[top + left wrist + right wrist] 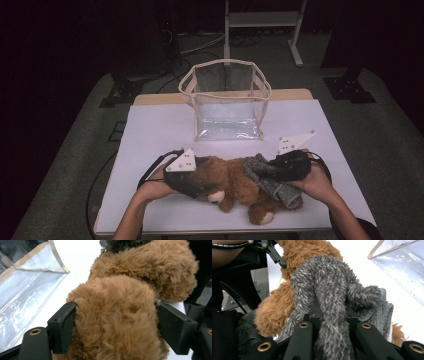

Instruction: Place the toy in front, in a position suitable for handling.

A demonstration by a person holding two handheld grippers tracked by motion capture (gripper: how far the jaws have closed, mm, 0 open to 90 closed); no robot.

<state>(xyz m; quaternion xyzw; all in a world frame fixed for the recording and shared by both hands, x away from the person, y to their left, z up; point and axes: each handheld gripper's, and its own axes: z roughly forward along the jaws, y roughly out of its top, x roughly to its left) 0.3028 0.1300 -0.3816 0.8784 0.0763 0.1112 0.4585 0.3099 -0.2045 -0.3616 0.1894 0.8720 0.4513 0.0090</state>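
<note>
- Left gripper [116, 322]: 2 fingers spread around the brown plush bear [235, 182]; close firmly.
- Right gripper [333, 315] pinches the grey garment [329, 290] (fuzzy knit); pull slowly.

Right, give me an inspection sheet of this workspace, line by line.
Surface: white table top, on a wooden board.
Job's things: brown teddy bear lying on its side; grey fuzzy garment over its rear half.
Clutter: clear plastic bag with beige trim, upright and open, behind the bear.
Grippers: left tool straddles the bear's fur, jaws at both sides; right tool pinches the grey garment.
Cables: a black cable trails off the table's left edge.
Surroundings: dark room, grey floor, white metal stand behind.
</note>
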